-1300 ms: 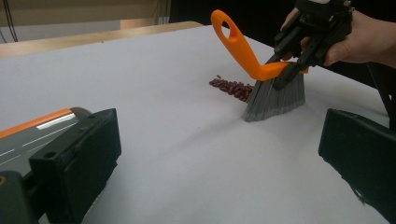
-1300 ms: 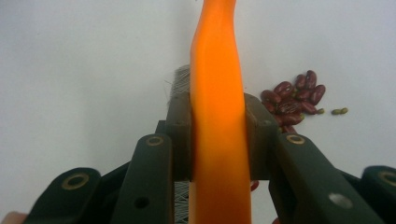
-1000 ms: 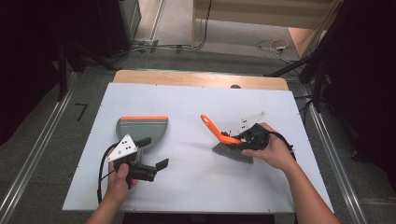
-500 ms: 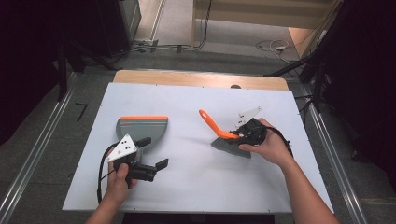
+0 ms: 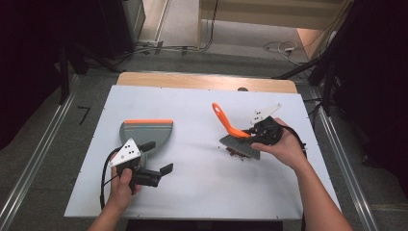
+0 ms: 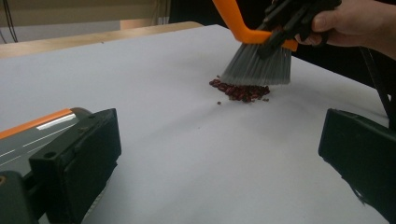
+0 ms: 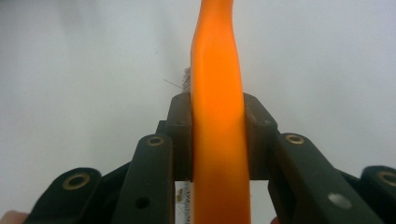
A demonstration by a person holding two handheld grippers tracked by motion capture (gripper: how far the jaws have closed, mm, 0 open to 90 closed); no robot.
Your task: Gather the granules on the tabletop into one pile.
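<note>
A: The dustpan (image 5: pixel 146 132), grey with an orange rim, is lying flat on the white table (image 5: pixel 202 192), just ahead of the left gripper (image 5: pixel 159 156) and touching its near jaw, as the left gripper view is showing. That gripper is standing released, jaws spread wide with nothing pressed between them.

B: And the brush (image 5: pixel 234 137)?

A: The right gripper (image 7: pixel 217 140) is clenching its orange handle (image 7: pixel 217 70), both pads pressing the sides, the handle running straight up between the jaws. The grey bristles (image 6: pixel 257 70) are hanging below that gripper, tips resting on the table at the far edge of the beans.

B: Where are the beans sitting?

A: The small heap of dark red beans (image 6: pixel 240 91) is lying right under the bristle tips, on the side facing the left gripper, with a few strays (image 6: pixel 218 102) just apart from the heap. The pan is well apart from them.

B: So how should the sweep be going?

A: I'm judging that the pan's open lip should be coming close to the heap first, pressed flat so nothing slips beneath. Then the brush should be drawing towards the left gripper in short, low strokes, bristles only lightly bent, since round beans are likely rolling off under a hard flick. The strays are best gathered last.
</note>
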